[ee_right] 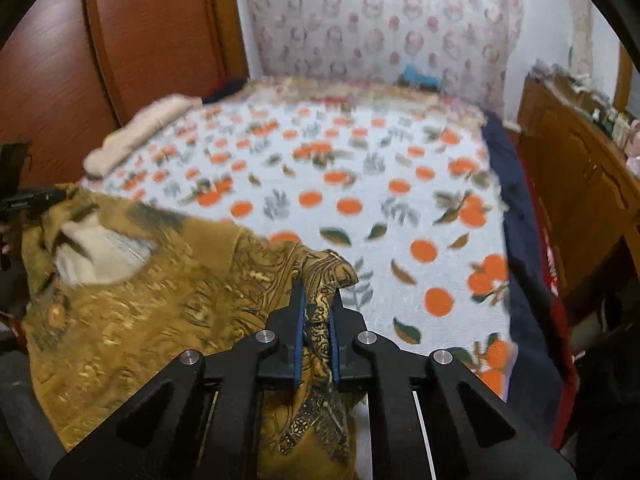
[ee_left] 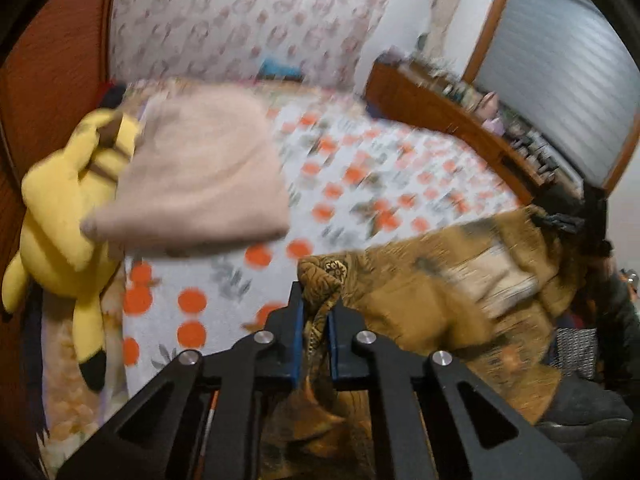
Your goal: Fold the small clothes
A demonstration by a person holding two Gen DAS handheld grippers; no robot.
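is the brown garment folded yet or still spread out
Spread out, not folded: the brown garment hangs stretched between the left tongs and right tongs, each shut on an edge, above the bed.

A patterned garment (ee_right: pixel 168 300) is stretched over the near edge of the bed (ee_right: pixel 360 184), one corner pinched by the left gripper (ee_left: pixel 316 312), the other by the right gripper (ee_right: pixel 318 312); a folded cloth (ee_left: pixel 200 184) is laid further back on the bed at its left side, just beside a plush toy (ee_left: pixel 68 216); a wooden cabinet (ee_right: pixel 576 168) is set to the bed's right; a wall (ee_right: pixel 380 20) is seen behind the bed.
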